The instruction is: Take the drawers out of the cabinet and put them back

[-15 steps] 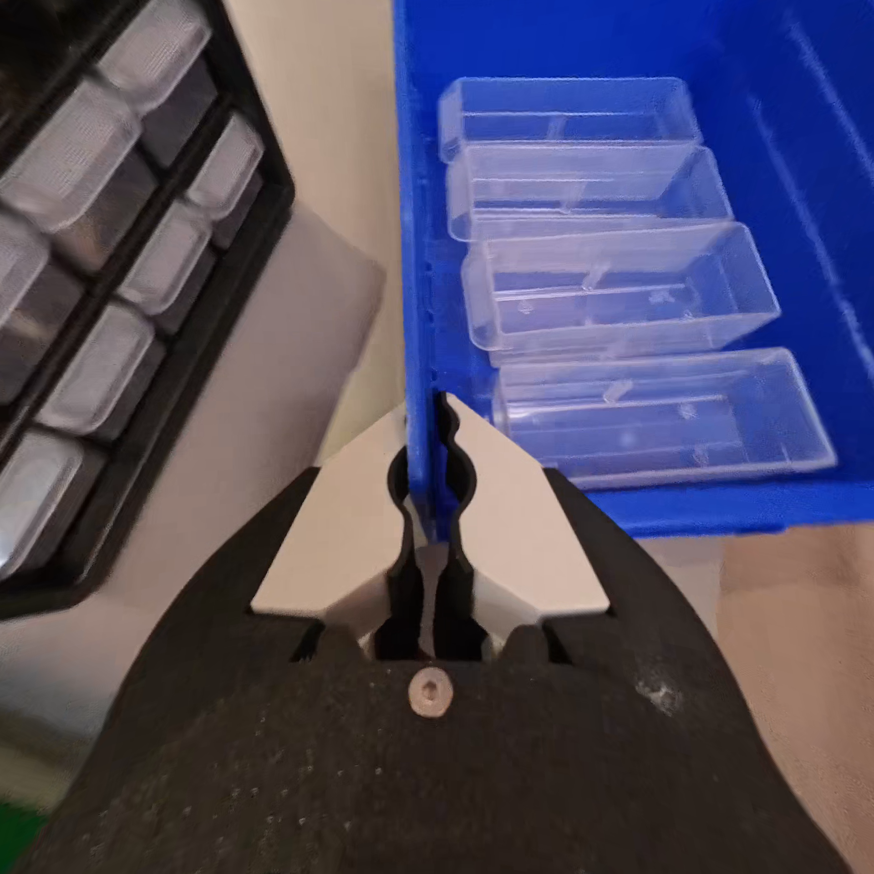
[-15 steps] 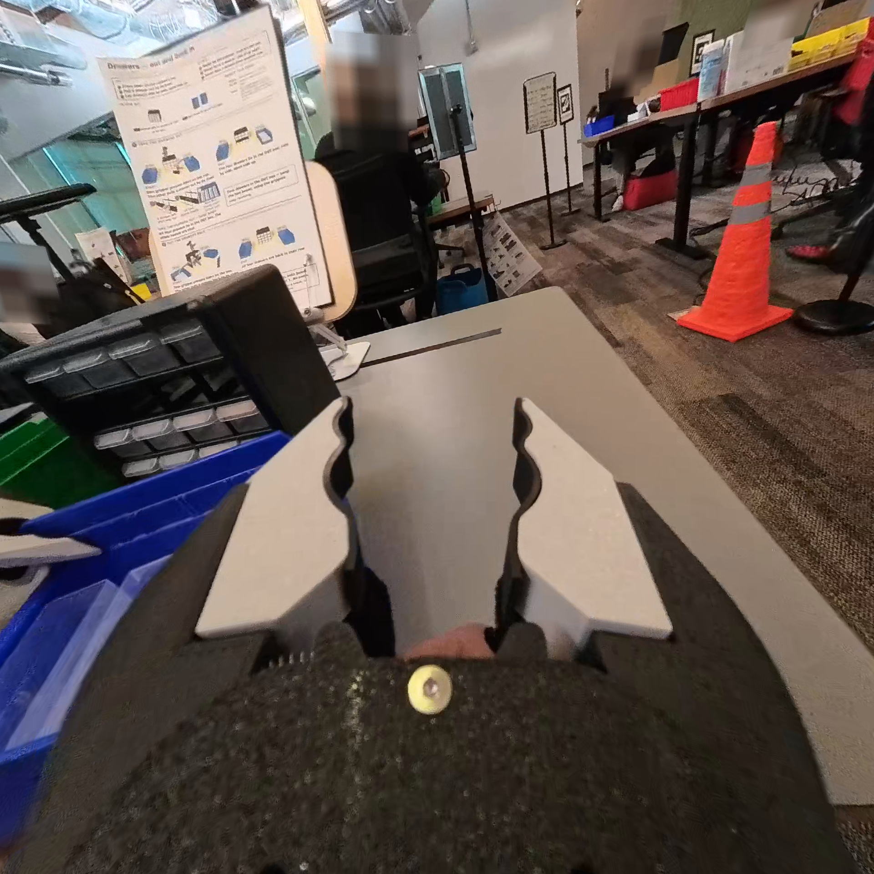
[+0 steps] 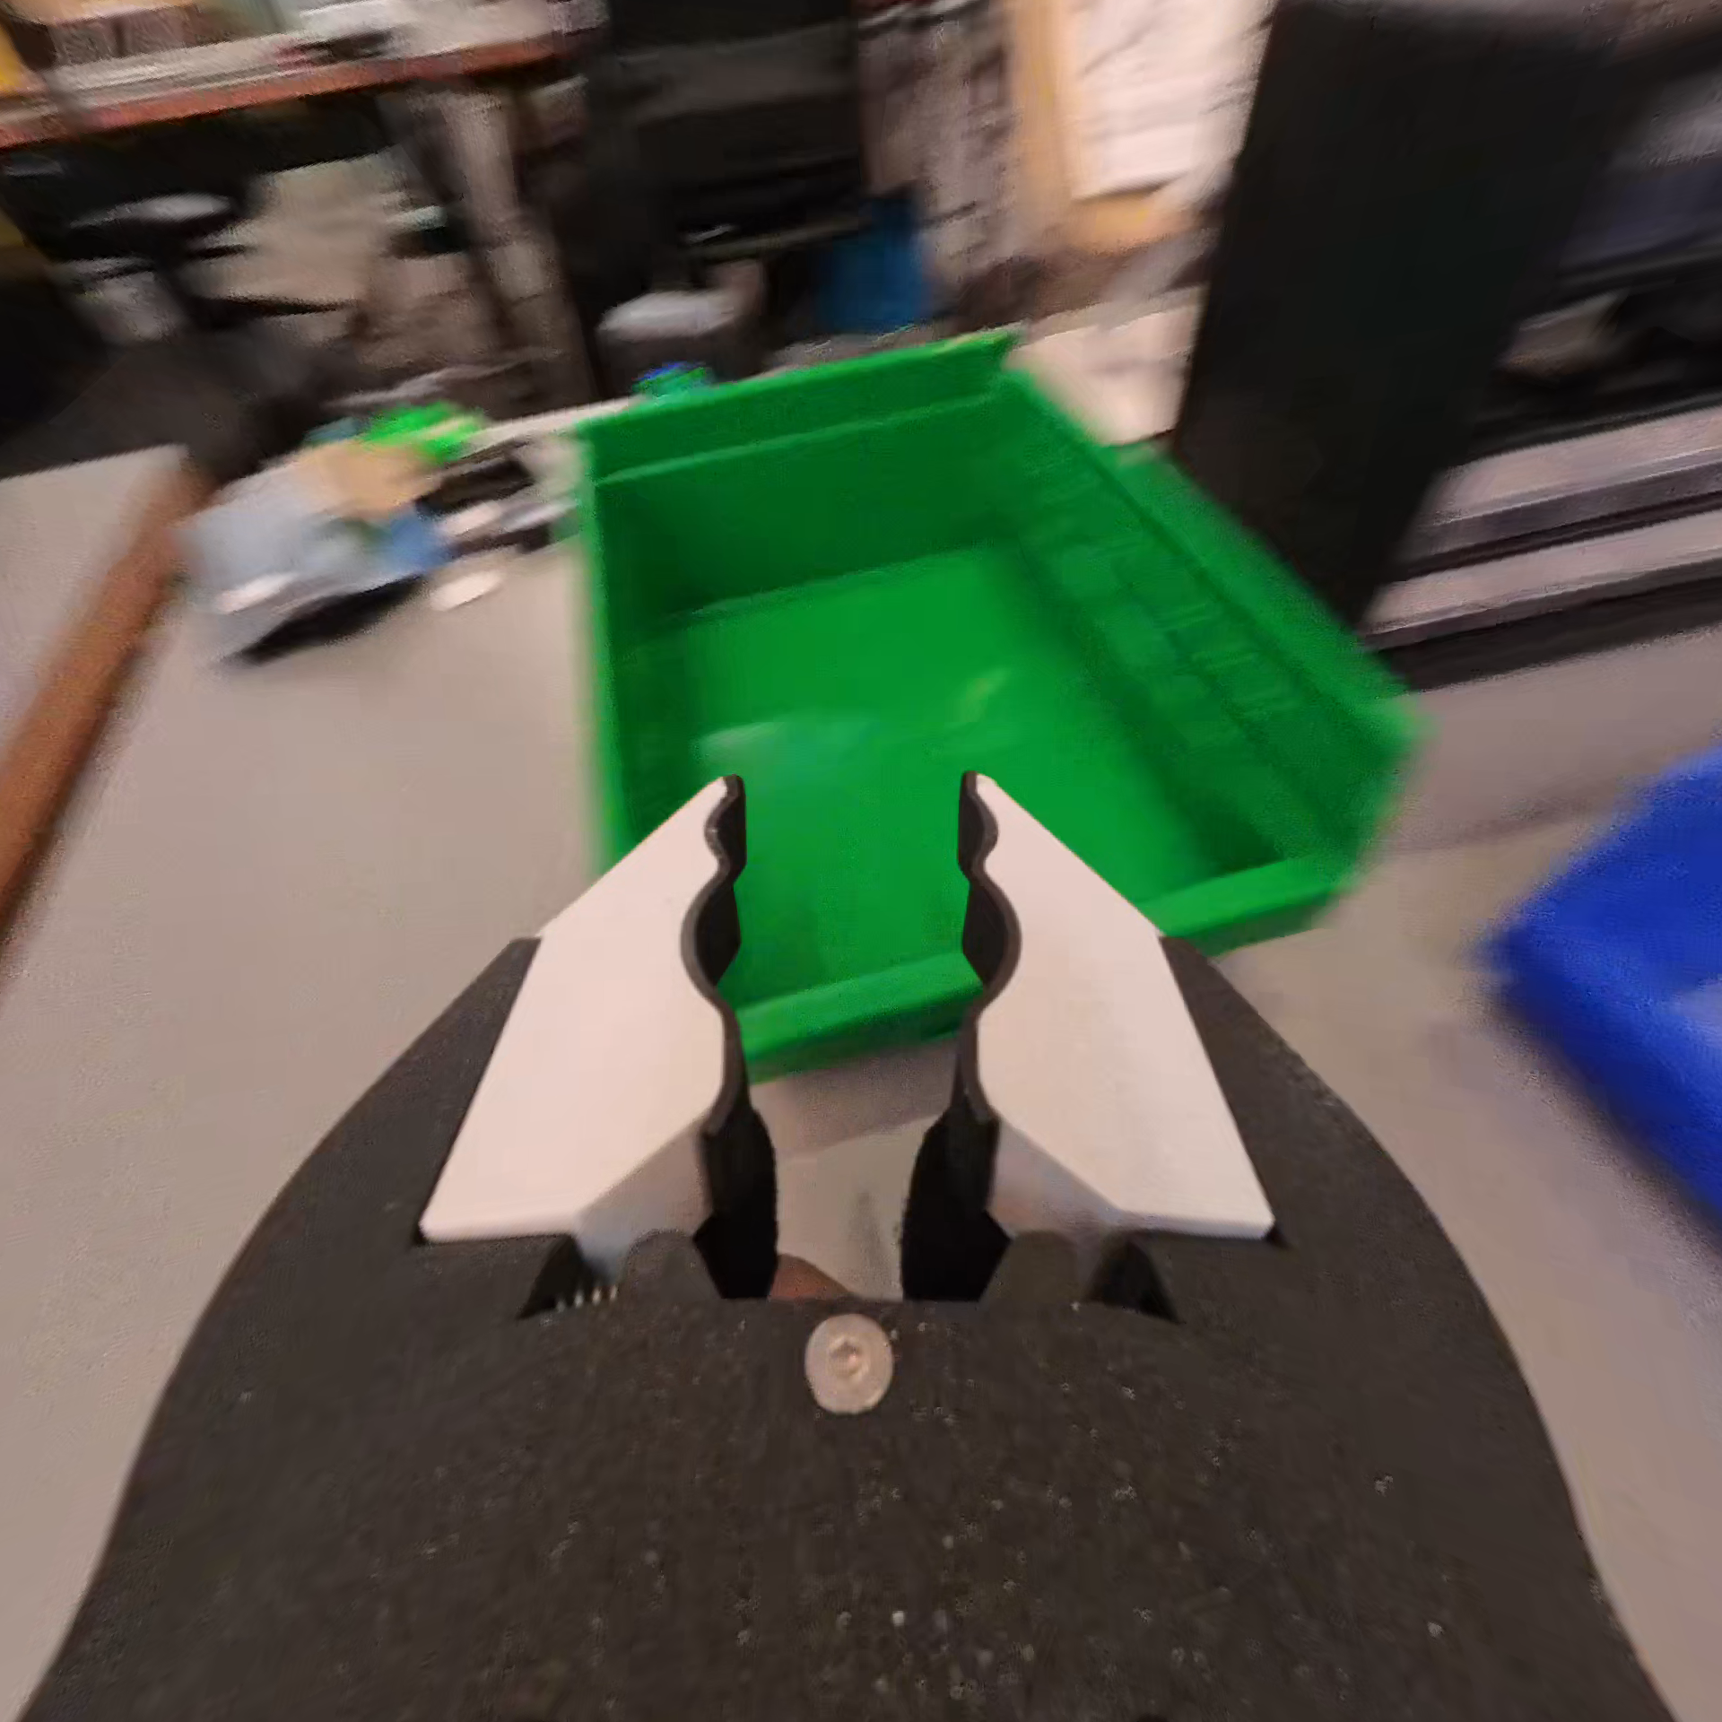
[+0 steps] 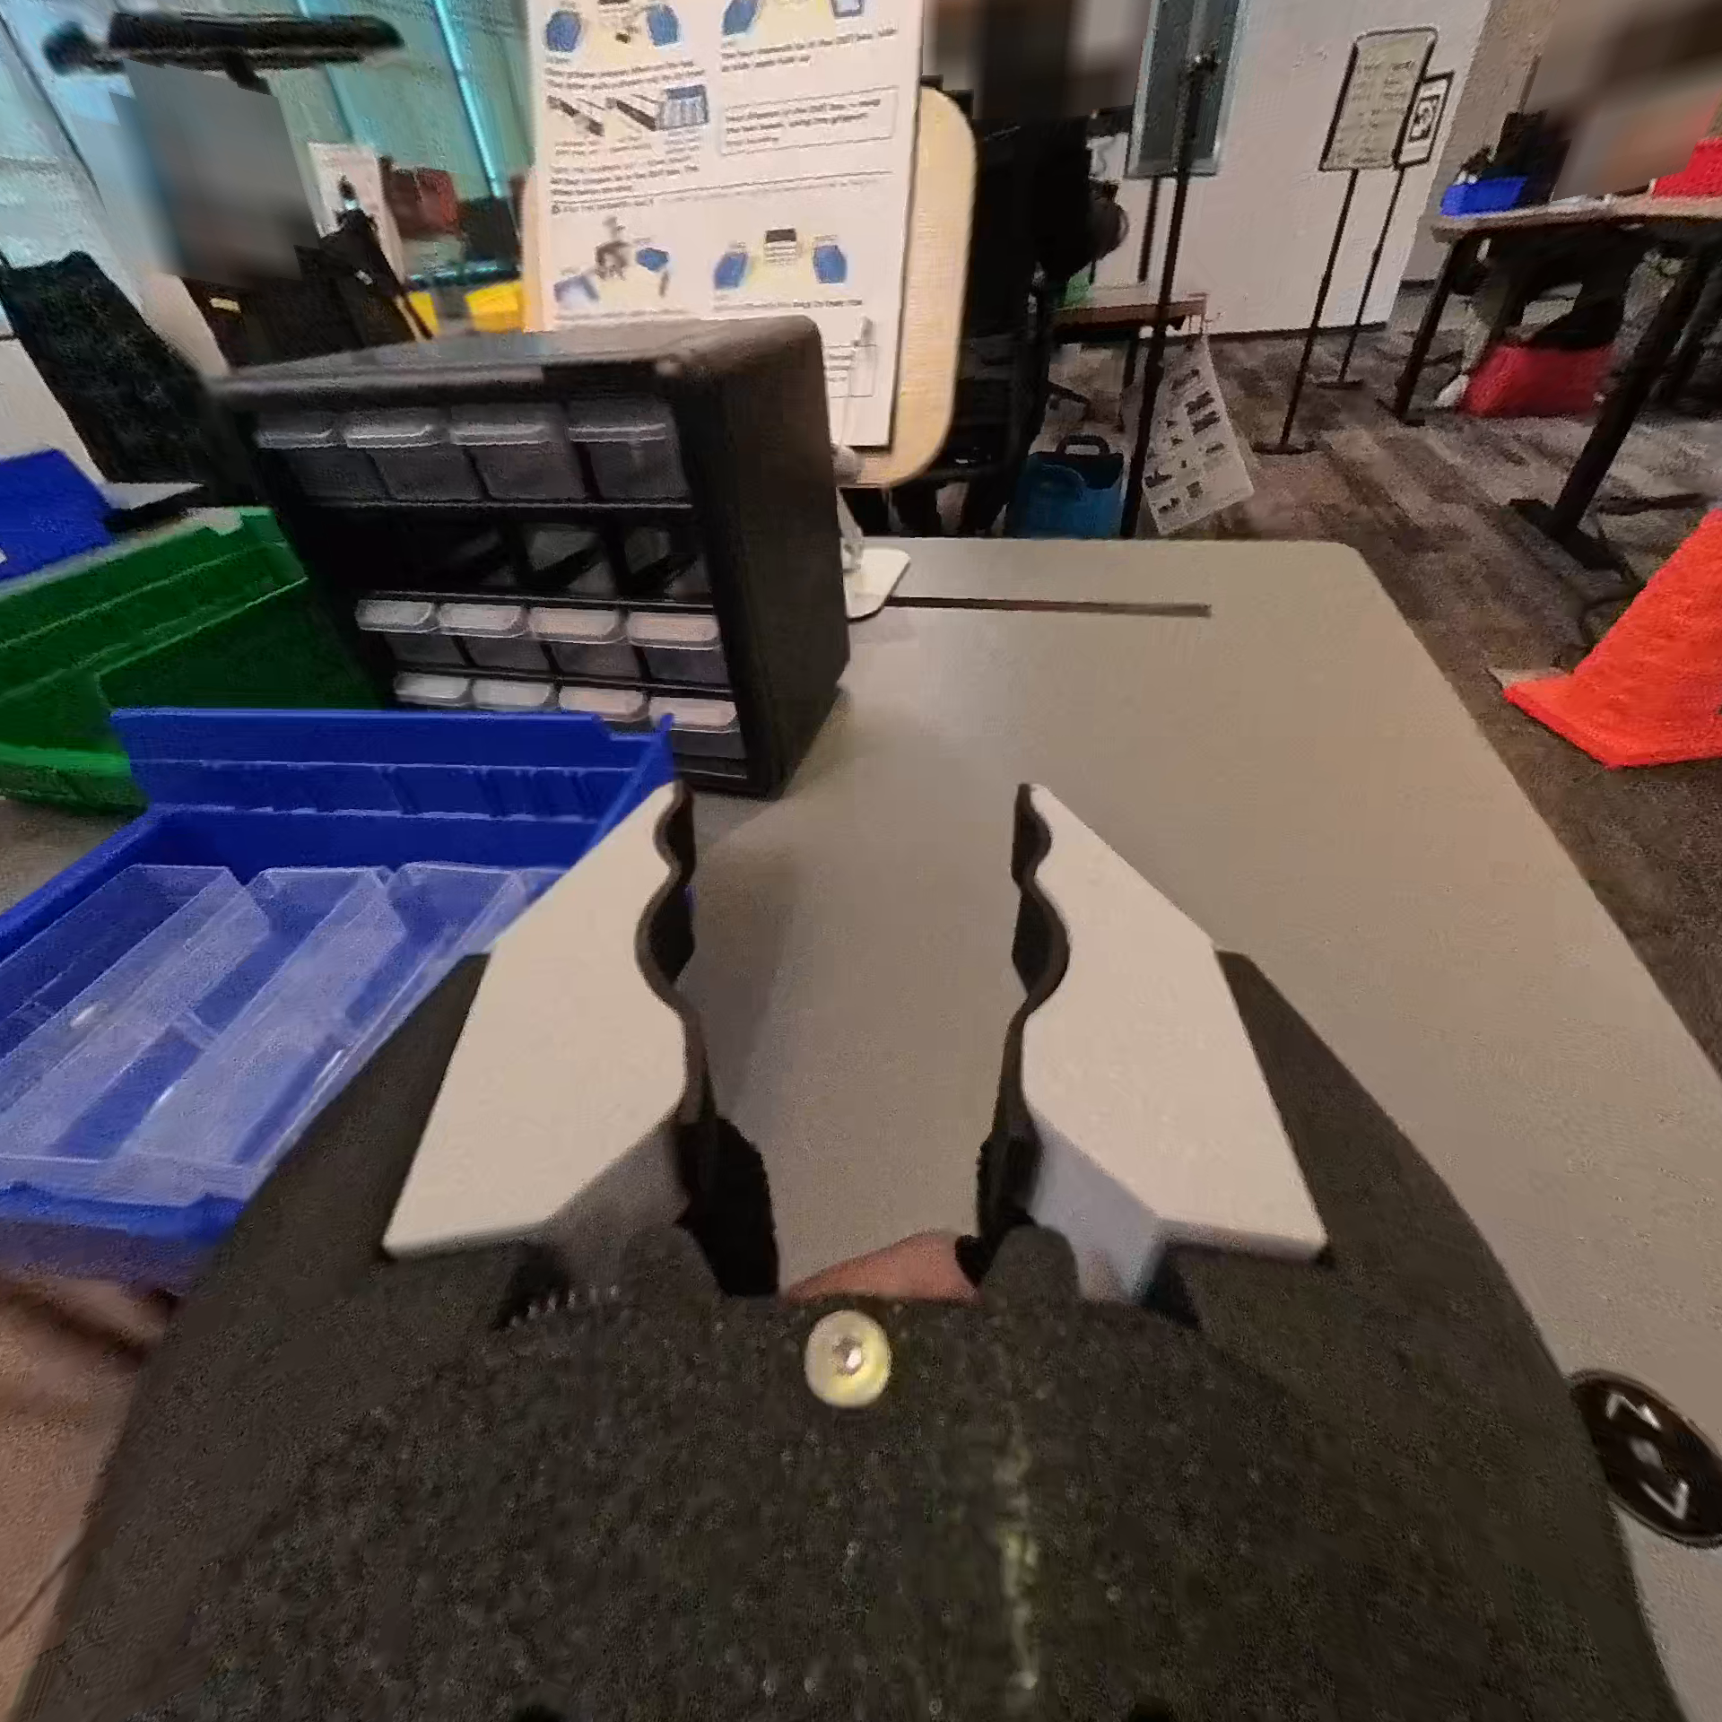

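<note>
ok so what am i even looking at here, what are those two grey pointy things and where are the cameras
Each picture comes from a camera mounted on a hand-held gripper, looking forward along its two grey fingers; a person holds one in each hand. In the left wrist view, the left gripper is open and empty, pointing at a green bin on the grey table; that picture is blurred. In the right wrist view, the right gripper is also open and empty. Ahead of it stands a black cabinet of small clear drawers, with one row of slots empty. To its left a blue bin holds several clear drawers already taken out. An orange cone stands on the floor.
</note>
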`<state>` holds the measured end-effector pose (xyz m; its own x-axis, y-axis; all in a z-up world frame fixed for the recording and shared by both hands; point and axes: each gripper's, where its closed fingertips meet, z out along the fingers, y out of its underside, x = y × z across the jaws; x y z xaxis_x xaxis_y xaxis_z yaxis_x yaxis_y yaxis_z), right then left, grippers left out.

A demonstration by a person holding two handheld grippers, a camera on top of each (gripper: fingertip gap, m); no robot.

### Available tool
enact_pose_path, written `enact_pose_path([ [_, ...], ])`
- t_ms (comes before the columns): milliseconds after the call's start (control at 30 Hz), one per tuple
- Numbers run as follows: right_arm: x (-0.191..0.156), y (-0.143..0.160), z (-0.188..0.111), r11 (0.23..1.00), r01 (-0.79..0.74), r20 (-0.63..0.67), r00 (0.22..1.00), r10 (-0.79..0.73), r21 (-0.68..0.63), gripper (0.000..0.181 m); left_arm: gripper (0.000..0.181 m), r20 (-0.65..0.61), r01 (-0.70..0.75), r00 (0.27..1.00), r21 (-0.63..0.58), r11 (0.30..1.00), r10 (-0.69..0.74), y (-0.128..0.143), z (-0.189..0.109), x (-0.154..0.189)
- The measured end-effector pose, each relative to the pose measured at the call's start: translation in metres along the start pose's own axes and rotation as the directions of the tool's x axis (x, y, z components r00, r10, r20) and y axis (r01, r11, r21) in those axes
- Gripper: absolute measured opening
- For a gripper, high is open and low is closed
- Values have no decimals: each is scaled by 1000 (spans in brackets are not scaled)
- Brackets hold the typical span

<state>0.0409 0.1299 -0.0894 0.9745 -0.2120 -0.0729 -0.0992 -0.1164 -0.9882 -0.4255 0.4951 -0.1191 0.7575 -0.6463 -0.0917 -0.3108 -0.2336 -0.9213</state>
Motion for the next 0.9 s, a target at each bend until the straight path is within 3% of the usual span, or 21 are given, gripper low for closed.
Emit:
enact_pose_path([
  [100,-63,-21,5,988,154,55,986,-155,32,69,52,105,46,994,-97,994,-36,41,6,-52],
  [200,-175,-31,9,992,117,280,952,-125,46,69,49,55,142,989,-100,985,-137,49,32,-54],
  [267,-257,-23,7,999,44,453,891,-32,-17,69,39,27,167,986,-114,979,-165,47,50,-50],
  [367,-358,-2,0,988,-31,624,772,121,-154,59,4,84,113,992,-191,975,-99,59,56,-54],
  [467,-423,35,-1,944,36,666,717,204,-327,44,4,73,145,988,-202,968,-133,70,32,-47],
  [567,-454,54,23,955,105,601,795,86,-276,62,4,107,163,984,-192,968,-144,89,-16,-40],
  [700,-464,59,49,967,88,435,900,25,-238,62,3,188,225,963,-179,958,-191,118,-89,-40],
  [800,-461,78,62,951,100,314,949,-3,-292,61,3,220,267,948,-166,949,-229,135,-132,-37],
  [900,-475,106,62,916,116,324,946,16,-383,58,3,243,299,935,-153,942,-257,146,-159,-35],
])
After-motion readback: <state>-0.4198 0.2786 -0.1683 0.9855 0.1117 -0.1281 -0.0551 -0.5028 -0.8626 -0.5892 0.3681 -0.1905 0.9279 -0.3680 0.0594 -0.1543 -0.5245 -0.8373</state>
